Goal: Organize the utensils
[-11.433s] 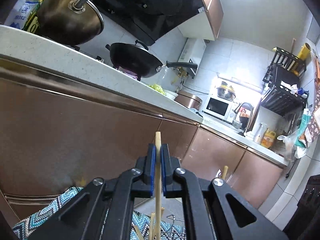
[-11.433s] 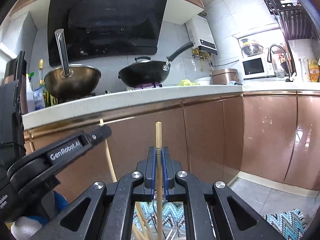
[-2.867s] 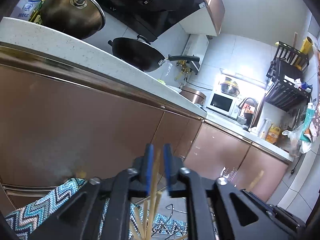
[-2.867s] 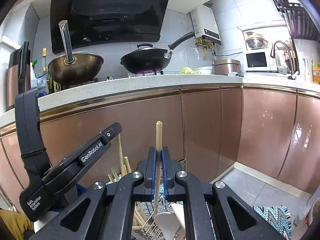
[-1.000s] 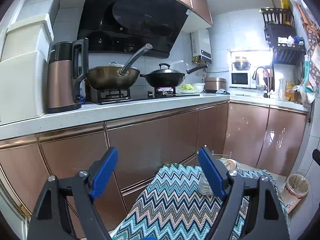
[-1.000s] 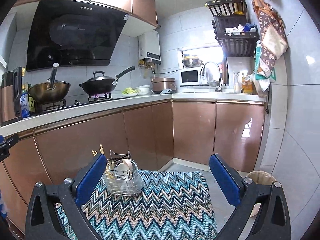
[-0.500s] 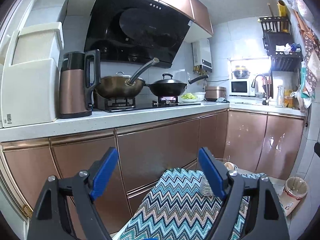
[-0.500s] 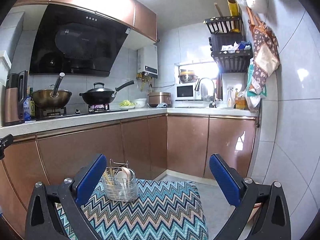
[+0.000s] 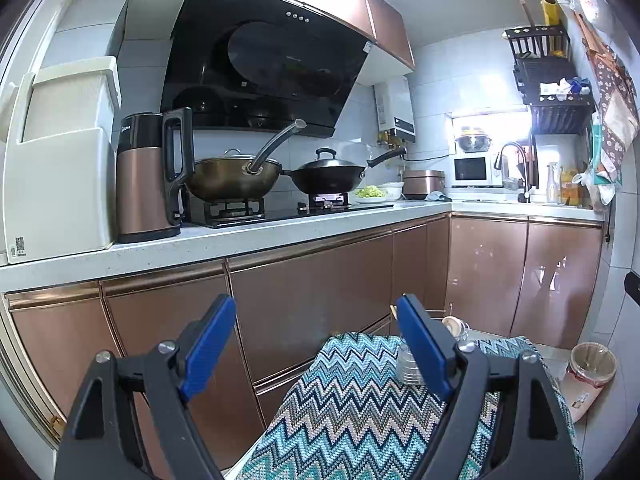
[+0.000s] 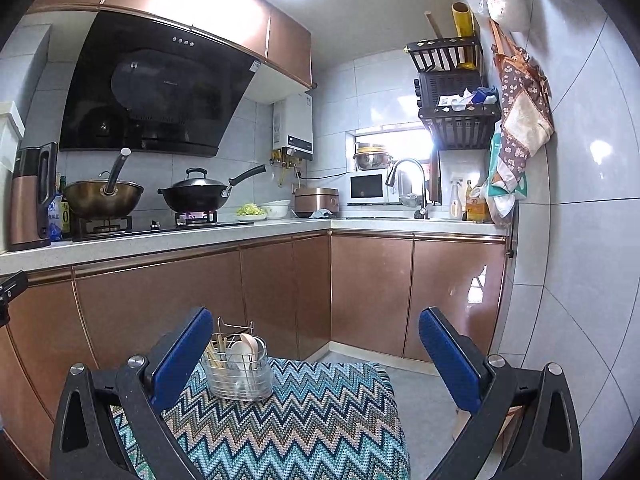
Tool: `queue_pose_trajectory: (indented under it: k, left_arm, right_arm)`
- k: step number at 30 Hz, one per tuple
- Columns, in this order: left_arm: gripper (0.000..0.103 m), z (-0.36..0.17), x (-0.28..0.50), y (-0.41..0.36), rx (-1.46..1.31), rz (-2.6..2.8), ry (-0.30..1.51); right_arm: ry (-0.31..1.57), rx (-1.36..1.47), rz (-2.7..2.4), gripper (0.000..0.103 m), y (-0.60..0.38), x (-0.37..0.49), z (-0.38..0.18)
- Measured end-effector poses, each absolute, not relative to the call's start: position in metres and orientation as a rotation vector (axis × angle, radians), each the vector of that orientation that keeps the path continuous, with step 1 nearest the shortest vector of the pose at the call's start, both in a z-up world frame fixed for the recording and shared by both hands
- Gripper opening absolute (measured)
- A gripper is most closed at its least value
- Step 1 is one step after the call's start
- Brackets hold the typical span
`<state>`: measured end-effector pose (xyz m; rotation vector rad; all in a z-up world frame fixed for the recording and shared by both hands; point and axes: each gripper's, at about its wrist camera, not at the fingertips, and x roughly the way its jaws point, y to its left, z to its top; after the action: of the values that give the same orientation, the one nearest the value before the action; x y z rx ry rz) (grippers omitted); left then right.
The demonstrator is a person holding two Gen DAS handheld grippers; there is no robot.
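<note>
Left gripper and right gripper are both hanging released, jaws wide, nothing between them. Wire utensil caddy is standing upright on the zigzag cloth, holding chopsticks and pale spoons.

No wording reads clearly anywhere; only a QR-code sticker shows at seven o'clock on the cream appliance.

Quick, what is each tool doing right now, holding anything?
Left tool: open, holding nothing.
Right tool: open, holding nothing.
</note>
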<state>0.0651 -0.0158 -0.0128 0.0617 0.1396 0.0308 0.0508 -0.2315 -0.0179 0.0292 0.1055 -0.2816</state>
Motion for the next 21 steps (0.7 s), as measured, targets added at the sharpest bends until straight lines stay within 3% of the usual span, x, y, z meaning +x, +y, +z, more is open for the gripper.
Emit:
queue_pose_trajectory:
  k: [21]
  left_arm:
    - [0.082,-0.014,0.0591,-0.021,0.083,0.028,0.131]
  right_arm:
    - [0.116,0.037,-0.288,0.103,-0.2316,0.0519,-0.0243]
